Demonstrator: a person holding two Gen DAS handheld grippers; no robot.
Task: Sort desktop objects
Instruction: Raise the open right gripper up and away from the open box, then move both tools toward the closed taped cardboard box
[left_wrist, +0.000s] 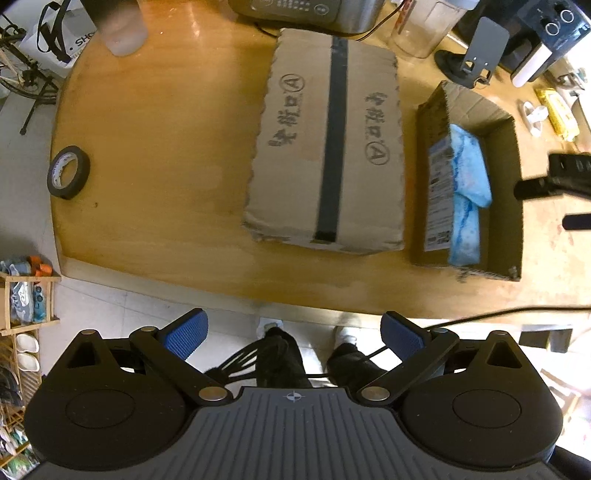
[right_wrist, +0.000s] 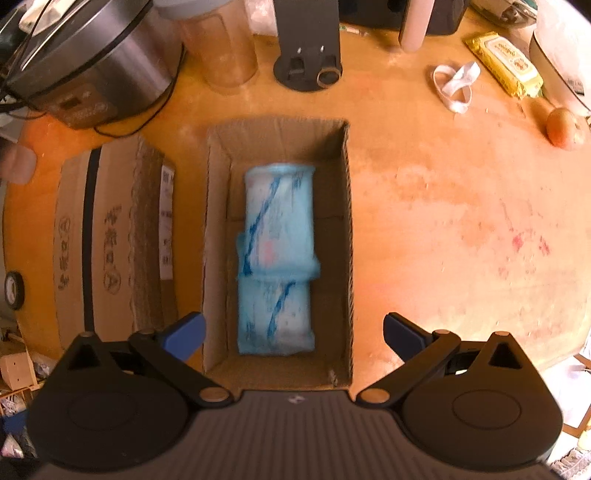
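An open cardboard box sits on the wooden table and holds two blue-and-white packs, one lying partly over the other. It also shows in the left wrist view with the packs inside. My right gripper is open and empty, held above the near end of the box. My left gripper is open and empty, held over the table's near edge. A black tape roll lies at the table's left side. A closed taped cardboard box lies left of the open one.
A rice cooker, a clear jar, a black stand, a white strap, a yellow wipes pack and a round fruit stand along the far side. A shoe rack is on the floor.
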